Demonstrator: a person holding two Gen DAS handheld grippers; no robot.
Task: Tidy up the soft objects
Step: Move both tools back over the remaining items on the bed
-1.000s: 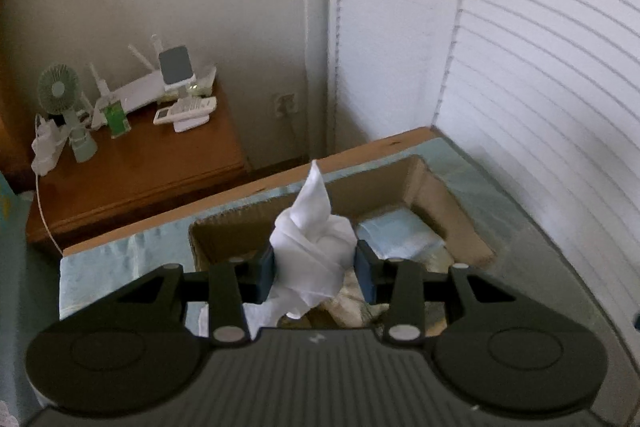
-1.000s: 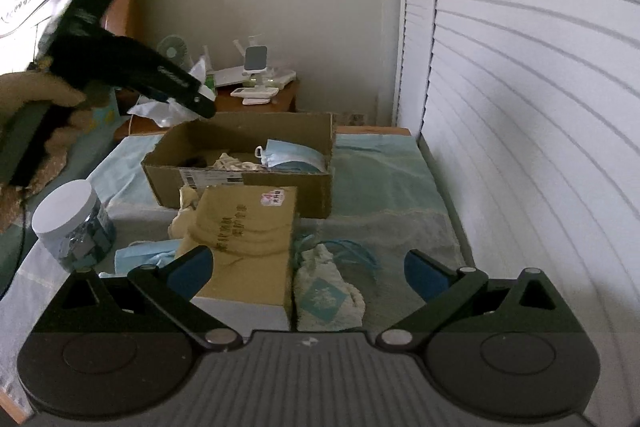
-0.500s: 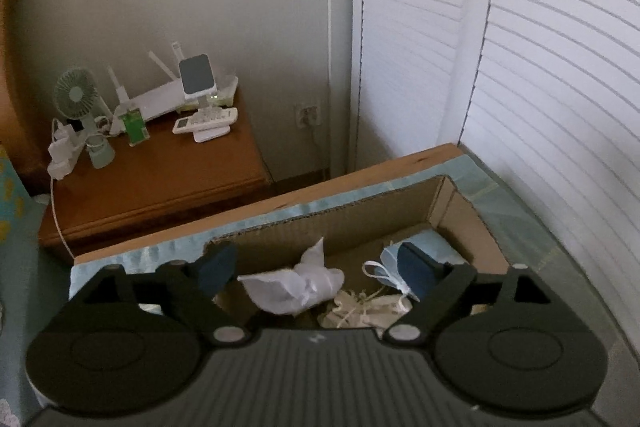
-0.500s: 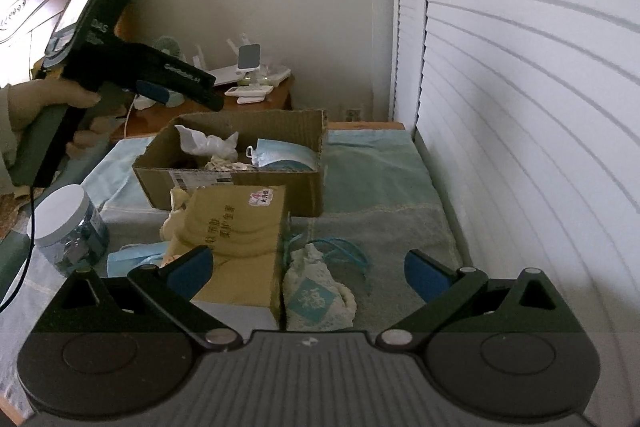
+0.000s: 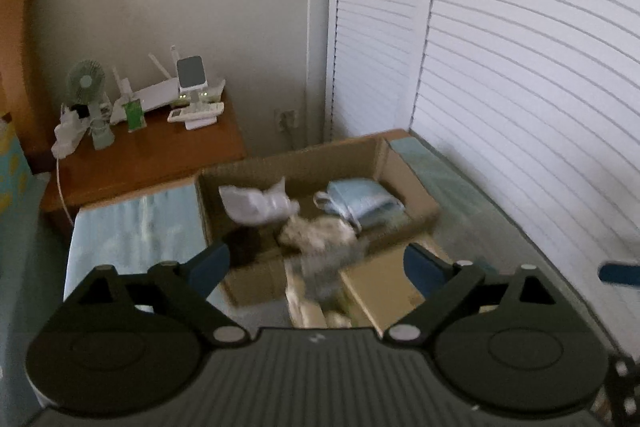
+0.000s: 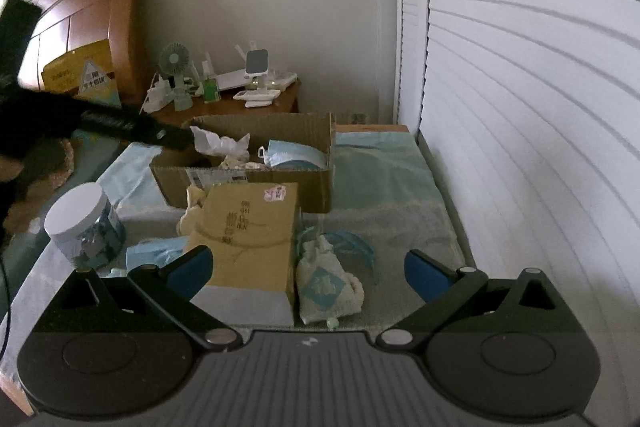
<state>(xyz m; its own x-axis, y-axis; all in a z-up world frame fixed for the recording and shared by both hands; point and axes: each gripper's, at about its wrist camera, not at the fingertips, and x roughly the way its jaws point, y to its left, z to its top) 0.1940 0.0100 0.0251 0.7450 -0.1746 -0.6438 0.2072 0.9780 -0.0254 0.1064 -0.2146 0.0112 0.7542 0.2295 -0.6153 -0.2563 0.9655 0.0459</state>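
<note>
One white cloth and one blue mask are lying in one cardboard box; left gripper is opening empty, right gripper is gaping empty.

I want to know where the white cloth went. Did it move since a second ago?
Yes. The white cloth went from between the left gripper fingers, above the cardboard box, down into it. The jaws are opening, empty.
</note>
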